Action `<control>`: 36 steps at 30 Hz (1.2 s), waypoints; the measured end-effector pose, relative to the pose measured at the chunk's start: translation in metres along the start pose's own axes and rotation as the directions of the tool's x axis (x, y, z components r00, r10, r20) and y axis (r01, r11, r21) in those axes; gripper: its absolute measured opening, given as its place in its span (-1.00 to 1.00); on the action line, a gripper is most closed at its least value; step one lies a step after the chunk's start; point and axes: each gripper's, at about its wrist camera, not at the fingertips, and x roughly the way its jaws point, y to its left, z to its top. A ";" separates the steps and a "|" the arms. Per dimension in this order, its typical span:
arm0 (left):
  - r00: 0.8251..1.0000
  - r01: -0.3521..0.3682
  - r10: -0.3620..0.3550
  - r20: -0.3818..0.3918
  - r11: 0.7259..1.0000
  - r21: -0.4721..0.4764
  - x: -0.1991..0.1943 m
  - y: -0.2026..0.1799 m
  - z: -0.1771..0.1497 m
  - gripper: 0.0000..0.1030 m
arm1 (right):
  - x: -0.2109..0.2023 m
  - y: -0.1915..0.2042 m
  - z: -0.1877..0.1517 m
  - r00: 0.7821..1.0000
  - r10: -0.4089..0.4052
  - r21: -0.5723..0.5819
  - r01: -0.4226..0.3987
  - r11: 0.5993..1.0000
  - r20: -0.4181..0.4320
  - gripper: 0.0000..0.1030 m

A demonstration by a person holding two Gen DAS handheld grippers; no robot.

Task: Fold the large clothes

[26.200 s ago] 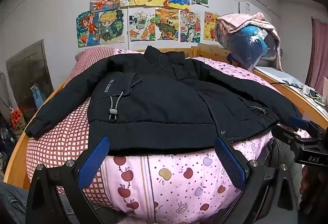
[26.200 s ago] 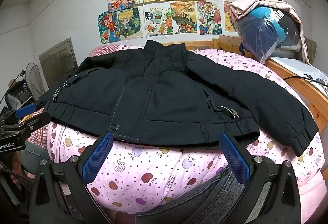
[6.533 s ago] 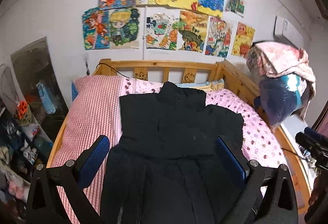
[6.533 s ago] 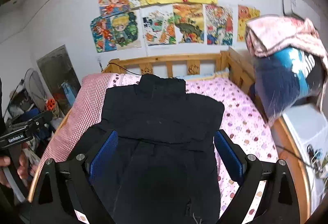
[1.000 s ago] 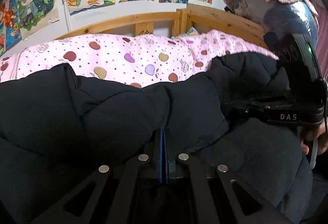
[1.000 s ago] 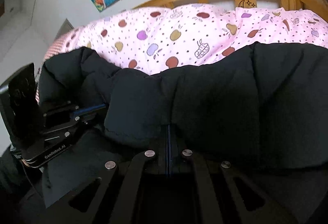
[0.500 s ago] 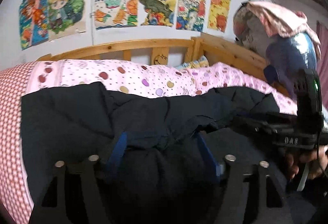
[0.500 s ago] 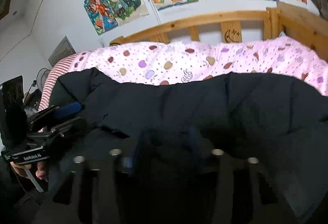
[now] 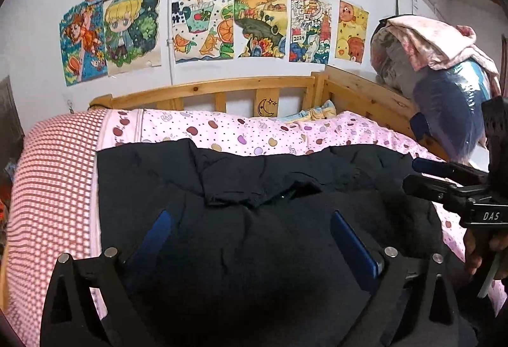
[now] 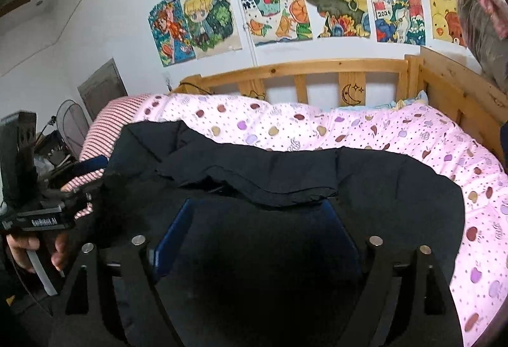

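Left wrist view is showing the left gripper (image 9: 250,239) hovering with its blue pads (image 9: 352,243) spread wide and nothing between them, the black jacket (image 9: 254,188) lying folded directly beneath and ahead of it. The jacket is resting on the pink fruit-print quilt (image 9: 254,132), its far edge falling short of the wooden headboard (image 9: 206,86), with a red checked sheet (image 9: 47,188) lying beside it. The right gripper (image 9: 422,170) is reaching in over the jacket's side edge; from this view I cannot tell how far its fingers are parted. Right wrist view is showing the right gripper (image 10: 254,229) with its blue pads (image 10: 173,231) standing wide apart, gripping nothing, while the jacket (image 10: 317,188) is lying under and just ahead of them, a folded flap sitting crumpled across the top
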 end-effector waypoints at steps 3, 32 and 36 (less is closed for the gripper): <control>1.000 0.008 -0.008 0.000 1.000 -0.021 -0.019 -0.001 0.000 0.99 | -0.019 0.009 0.001 1.000 -0.001 -0.018 0.002 1.000 0.010 0.64; 0.999 -0.015 0.009 0.033 0.988 0.155 -0.232 -0.027 -0.071 0.99 | -0.212 0.105 -0.064 0.998 -0.035 -0.148 0.042 0.988 0.049 0.74; 1.000 -0.005 0.001 0.026 0.986 0.169 -0.246 -0.030 -0.085 0.99 | -0.230 0.115 -0.077 0.999 -0.033 -0.170 0.040 0.985 0.039 0.74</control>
